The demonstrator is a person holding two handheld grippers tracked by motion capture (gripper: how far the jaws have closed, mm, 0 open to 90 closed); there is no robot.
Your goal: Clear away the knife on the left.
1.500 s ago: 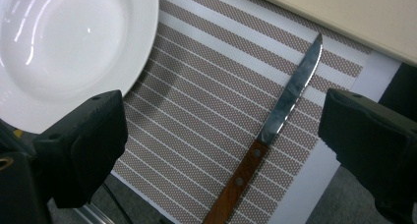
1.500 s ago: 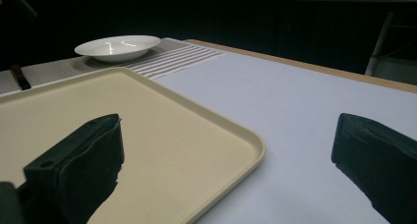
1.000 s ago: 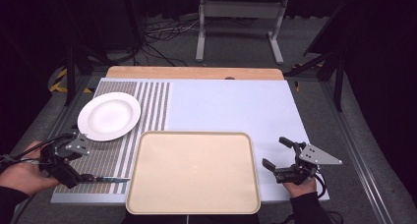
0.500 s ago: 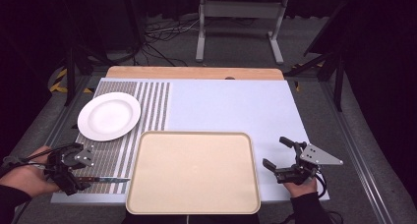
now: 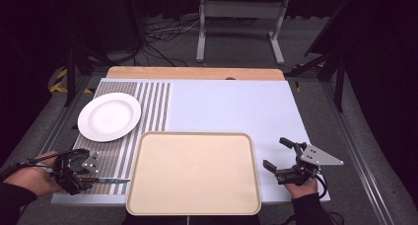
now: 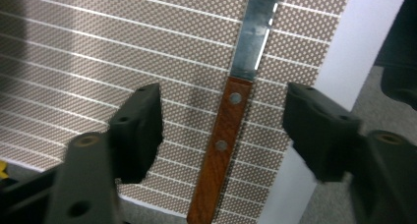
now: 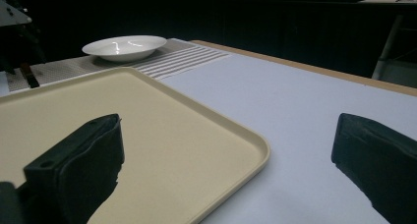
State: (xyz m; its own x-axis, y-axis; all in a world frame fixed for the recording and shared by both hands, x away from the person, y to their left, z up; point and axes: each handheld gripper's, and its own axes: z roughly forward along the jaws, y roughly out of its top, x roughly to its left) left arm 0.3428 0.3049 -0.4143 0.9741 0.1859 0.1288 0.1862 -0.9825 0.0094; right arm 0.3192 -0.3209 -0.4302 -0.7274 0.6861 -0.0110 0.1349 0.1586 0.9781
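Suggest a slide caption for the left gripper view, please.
Left gripper, jaws closing, straddles the wooden-handled knife on the striped mat.

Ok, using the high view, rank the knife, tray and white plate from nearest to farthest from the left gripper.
1. Knife: its handle lies between the left gripper's jaws, on the striped mat.
2. Tray: just right of the knife, at the near edge.
3. White plate: farther back on the mat.

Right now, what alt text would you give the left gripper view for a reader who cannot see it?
The left gripper hangs over a knife with a riveted wooden handle; its black jaws have just been closing but stand apart from the handle on either side. The knife lies on a striped placemat, its blade pointing up the picture.
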